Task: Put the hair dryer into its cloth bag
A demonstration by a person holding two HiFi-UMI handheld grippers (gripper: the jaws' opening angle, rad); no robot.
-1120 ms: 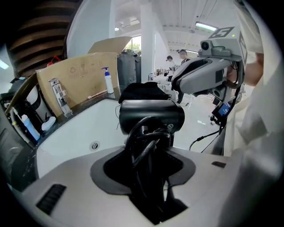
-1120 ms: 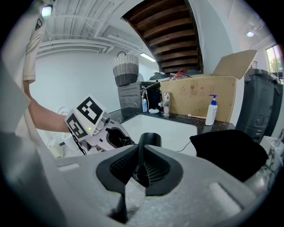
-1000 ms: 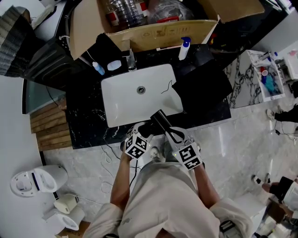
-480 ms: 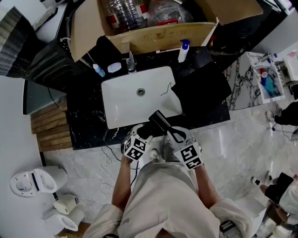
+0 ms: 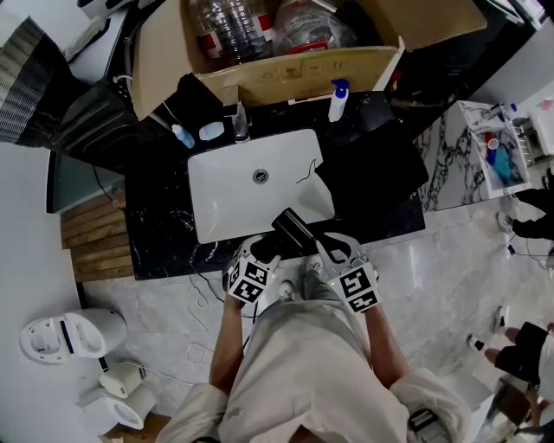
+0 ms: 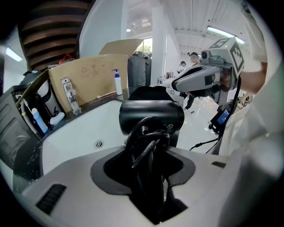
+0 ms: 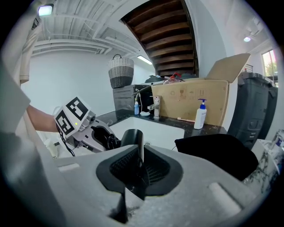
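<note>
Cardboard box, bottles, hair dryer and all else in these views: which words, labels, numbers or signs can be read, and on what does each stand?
No text here can be read with certainty.
cardboard box: faint printed symbols, too small to read.
pump bottle: no readable label.
hair dryer: one small round mark, too blurred.
bottles in the box: red labels, too small.
marker cube: black-and-white square patterns, no words.
</note>
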